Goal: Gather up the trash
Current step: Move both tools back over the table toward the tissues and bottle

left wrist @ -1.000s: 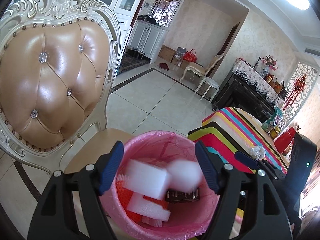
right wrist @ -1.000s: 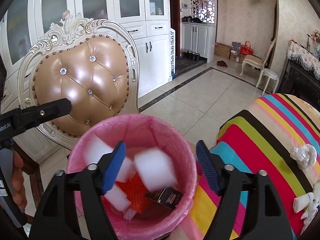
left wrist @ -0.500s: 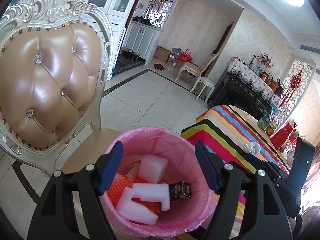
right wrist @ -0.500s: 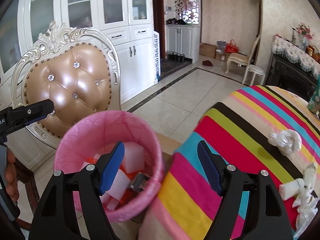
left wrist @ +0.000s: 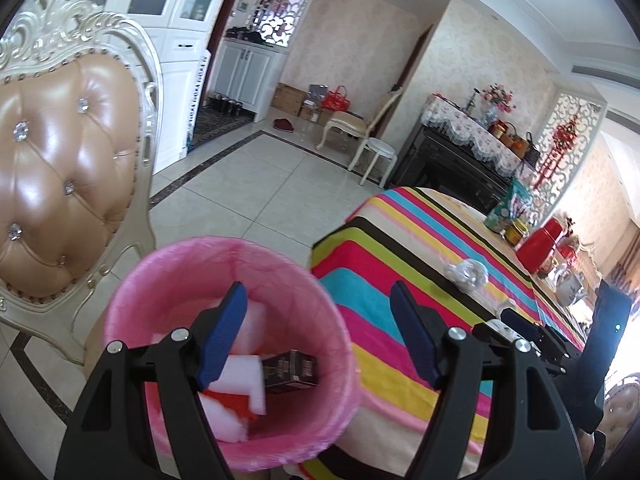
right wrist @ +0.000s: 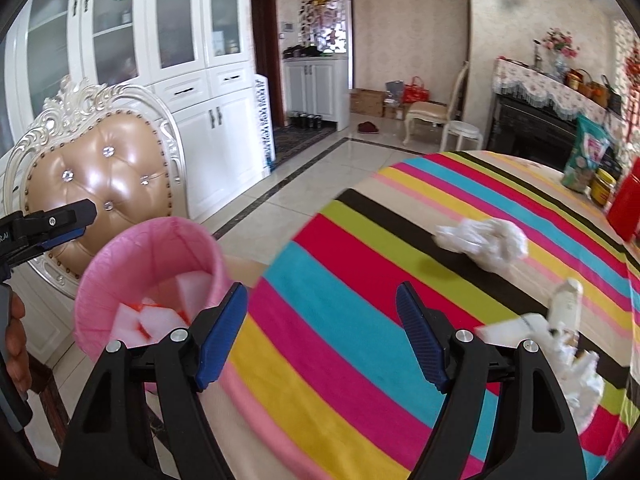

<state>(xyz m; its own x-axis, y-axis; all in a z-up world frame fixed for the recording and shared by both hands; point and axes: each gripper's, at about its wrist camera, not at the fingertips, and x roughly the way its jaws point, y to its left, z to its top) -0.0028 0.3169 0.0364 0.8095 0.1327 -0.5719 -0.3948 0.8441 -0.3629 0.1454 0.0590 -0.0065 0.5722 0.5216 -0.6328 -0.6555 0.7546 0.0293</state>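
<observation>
A pink-lined trash bin [left wrist: 224, 264] stands beside the striped table [left wrist: 400, 264]; it holds white foam pieces [left wrist: 244, 376], orange netting and a dark small box [left wrist: 292, 368]. It also shows in the right wrist view [right wrist: 160, 248]. My left gripper [left wrist: 318, 336] is open and empty above the bin's right rim. My right gripper [right wrist: 322, 336] is open and empty over the table's striped cloth [right wrist: 360, 280]. Crumpled white plastic [right wrist: 484, 240], a small white bottle [right wrist: 566, 304] and white scraps [right wrist: 576, 372] lie on the table to the right.
A tufted leather chair [left wrist: 60, 184] stands behind the bin. A red container [left wrist: 540, 248], a jar and a snack bag [right wrist: 586, 160] stand at the table's far side. Tiled floor, white cabinets [right wrist: 192, 80] and a small stool [left wrist: 376, 152] lie beyond.
Both grippers have swung right, away from the bin toward the table. The right gripper's view now holds mostly the striped cloth and the white trash. The foam in the bin has settled.
</observation>
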